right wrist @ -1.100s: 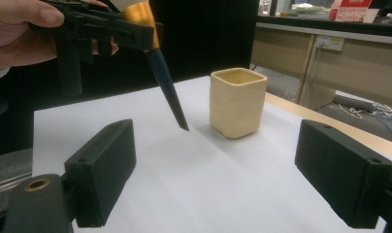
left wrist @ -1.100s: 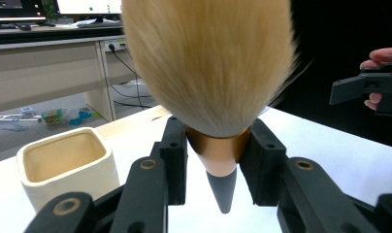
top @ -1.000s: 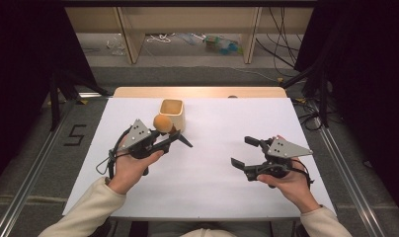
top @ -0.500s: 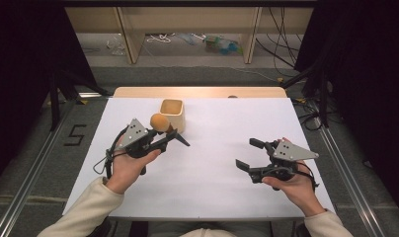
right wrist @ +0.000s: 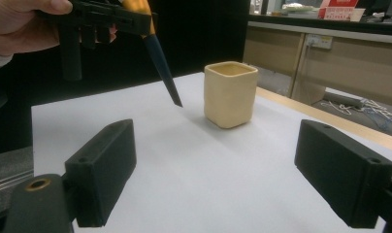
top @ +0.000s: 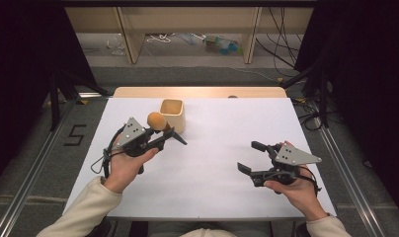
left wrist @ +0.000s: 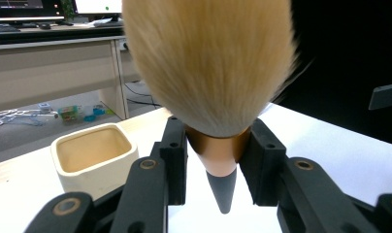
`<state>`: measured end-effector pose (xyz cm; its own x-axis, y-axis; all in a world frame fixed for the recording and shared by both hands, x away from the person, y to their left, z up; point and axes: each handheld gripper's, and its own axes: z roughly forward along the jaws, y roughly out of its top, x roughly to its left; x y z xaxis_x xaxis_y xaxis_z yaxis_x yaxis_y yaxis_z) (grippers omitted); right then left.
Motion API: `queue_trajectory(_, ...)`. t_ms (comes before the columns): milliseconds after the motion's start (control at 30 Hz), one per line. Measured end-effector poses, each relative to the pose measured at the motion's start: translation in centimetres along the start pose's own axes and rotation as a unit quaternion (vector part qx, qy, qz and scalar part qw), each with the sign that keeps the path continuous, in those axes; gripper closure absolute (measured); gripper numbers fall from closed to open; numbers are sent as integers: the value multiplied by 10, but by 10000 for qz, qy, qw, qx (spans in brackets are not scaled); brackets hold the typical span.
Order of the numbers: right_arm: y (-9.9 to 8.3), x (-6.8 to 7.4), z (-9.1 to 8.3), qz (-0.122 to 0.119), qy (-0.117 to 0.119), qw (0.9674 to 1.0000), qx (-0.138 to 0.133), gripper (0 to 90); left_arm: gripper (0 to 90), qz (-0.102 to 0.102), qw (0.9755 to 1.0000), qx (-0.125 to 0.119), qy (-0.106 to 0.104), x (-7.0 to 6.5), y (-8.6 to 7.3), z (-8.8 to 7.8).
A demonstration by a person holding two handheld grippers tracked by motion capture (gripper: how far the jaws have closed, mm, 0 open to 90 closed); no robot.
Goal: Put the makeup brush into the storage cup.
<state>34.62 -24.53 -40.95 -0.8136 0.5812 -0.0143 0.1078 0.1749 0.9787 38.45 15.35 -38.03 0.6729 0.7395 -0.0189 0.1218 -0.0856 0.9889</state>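
From the high view, my left hand-held gripper [top: 160,136] is clamped on a brush [top: 157,121], held just beside the cup [top: 173,114] on the worktop [top: 212,163]; my right hand-held gripper [top: 252,158] stands apart, empty. I judge the brush is being carried to the cup; next it needs lifting over the rim. In the left gripper view, bristles [left wrist: 211,63] block much of the scene. In the right gripper view, the brush head is cut off.

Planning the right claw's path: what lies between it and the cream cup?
Nothing: in the right gripper view, only bare white table separates the open right claw from the cream cup.
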Motion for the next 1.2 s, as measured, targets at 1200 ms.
queue_trajectory(1200,-5,0,-4,81,-66,9999,-52,160,653,68,9994,65,336,13,5,-5)
